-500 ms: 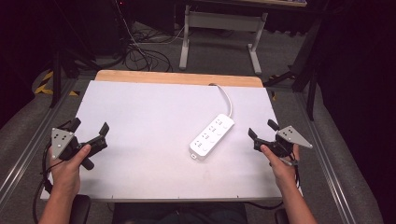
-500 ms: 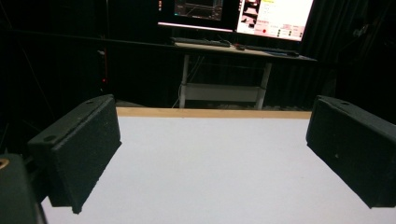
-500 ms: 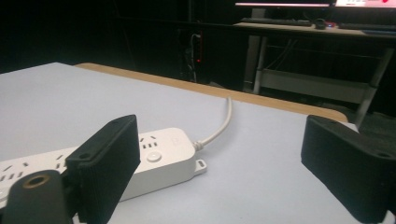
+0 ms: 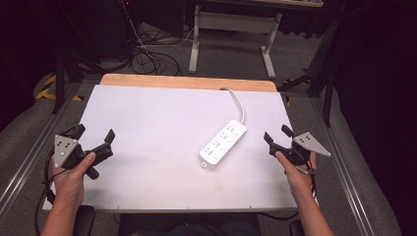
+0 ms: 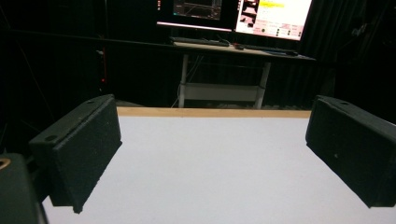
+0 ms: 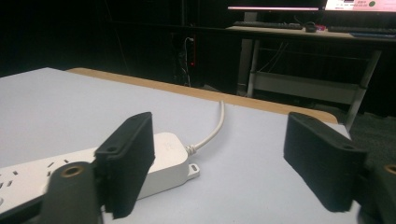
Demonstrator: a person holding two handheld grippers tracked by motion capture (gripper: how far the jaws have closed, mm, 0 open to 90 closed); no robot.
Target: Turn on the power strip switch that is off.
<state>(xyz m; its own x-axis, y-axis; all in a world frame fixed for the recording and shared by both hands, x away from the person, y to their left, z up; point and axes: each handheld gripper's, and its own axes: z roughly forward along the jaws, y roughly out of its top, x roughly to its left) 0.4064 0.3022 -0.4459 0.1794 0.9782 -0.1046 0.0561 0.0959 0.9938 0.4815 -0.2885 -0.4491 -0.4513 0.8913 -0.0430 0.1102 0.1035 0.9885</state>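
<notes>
Although its sockets face up, the white power strip (image 4: 223,143) shows no readable brand or label (too small to tell). It lies diagonally on the white table (image 4: 147,118), between the two grippers and nearer the right gripper (image 4: 279,137), whose jaws stand wide apart with nothing held; its cord (image 4: 239,105) runs to the far edge. The left gripper (image 4: 93,136), well apart, is equally wide and empty. Monitors (image 5: 236,14) glow beyond, their text unreadable.
</notes>
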